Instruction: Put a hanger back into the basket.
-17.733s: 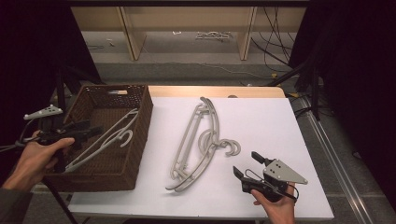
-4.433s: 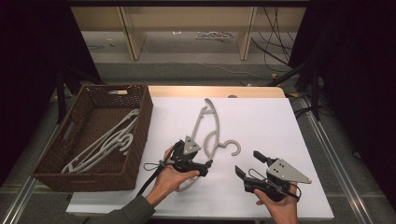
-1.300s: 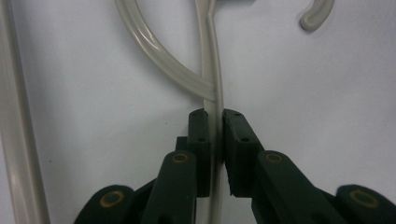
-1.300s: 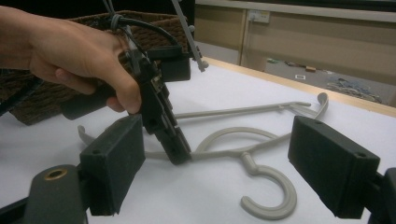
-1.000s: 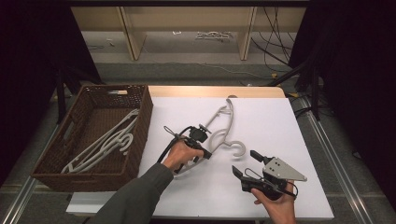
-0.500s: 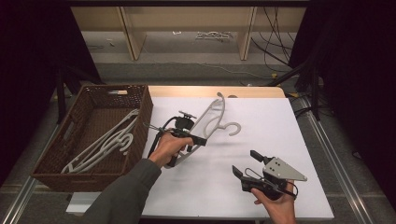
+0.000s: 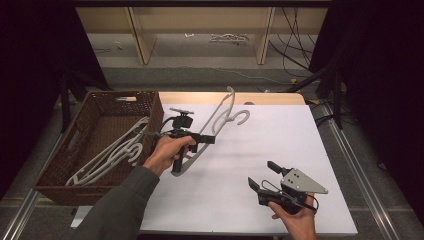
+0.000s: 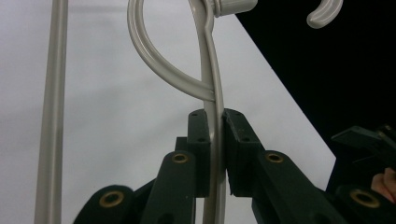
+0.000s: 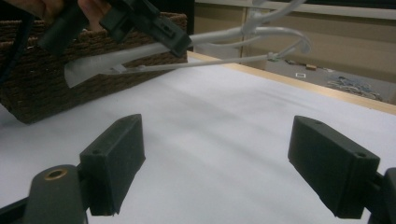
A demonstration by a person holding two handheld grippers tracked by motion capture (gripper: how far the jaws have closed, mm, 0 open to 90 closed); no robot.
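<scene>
A grey plastic hanger hangs in the air over the white table sheet, hook end pointing to the far right. My left gripper is shut on one of its arms. In the left gripper view the pads pinch the thin rod of the hanger at the left gripper. My right gripper is held low at the front right, jaws wide open with nothing between them. The right gripper view looks past the right gripper to the raised hanger and the left gripper.
A brown wicker basket stands at the table's left with two grey hangers lying in it; its wall is left in the right gripper view. Wooden shelf uprights and cables lie beyond the far edge.
My left gripper has lifted the hanger off the sheet and carried it up and left, toward the basket. The right gripper has stayed where it was.
</scene>
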